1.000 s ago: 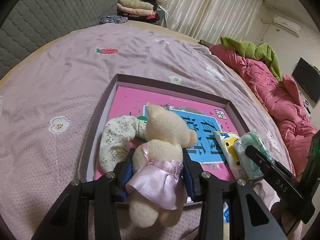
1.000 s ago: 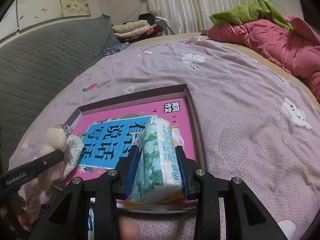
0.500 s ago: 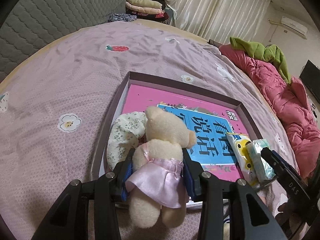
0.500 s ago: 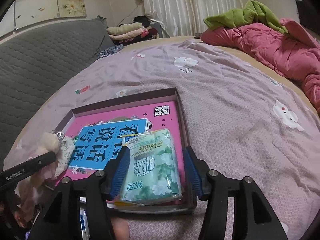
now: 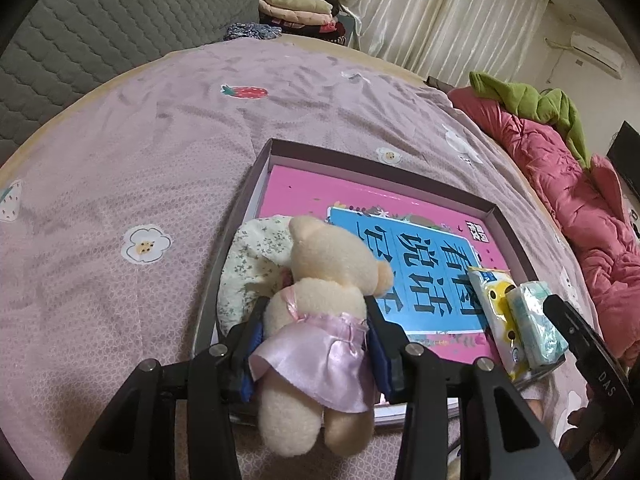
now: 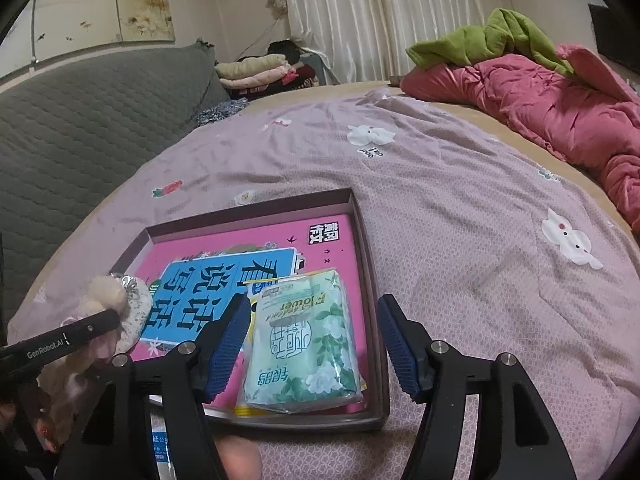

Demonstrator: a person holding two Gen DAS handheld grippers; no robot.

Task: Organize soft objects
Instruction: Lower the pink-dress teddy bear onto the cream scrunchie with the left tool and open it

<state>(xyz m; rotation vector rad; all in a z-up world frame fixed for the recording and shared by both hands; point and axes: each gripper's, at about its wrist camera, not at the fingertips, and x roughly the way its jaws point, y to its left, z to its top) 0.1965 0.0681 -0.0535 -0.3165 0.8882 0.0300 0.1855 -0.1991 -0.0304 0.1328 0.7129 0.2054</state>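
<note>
My left gripper (image 5: 312,320) is shut on a cream teddy bear in a pink satin dress (image 5: 324,312), held over the near left corner of a shallow box tray (image 5: 260,168). A floral fabric pouch (image 5: 252,264) lies in the tray beside the bear. My right gripper (image 6: 312,336) is open, its blue pads on either side of a green flower-print tissue pack (image 6: 304,340) that lies in the tray's near right corner (image 6: 360,216) on a yellow pack (image 5: 496,312). The bear also shows at the left of the right wrist view (image 6: 104,296).
A pink and blue book (image 5: 400,248) covers the tray floor. The tray sits on a mauve bedsheet (image 5: 120,184). A red quilt with green cloth (image 6: 560,96) lies to the right. A grey headboard (image 6: 80,128) and folded clothes (image 6: 260,72) stand behind.
My right gripper has opened and let go of the tissue pack, which now lies flat in the tray. My left gripper still holds the bear and has shifted slightly.
</note>
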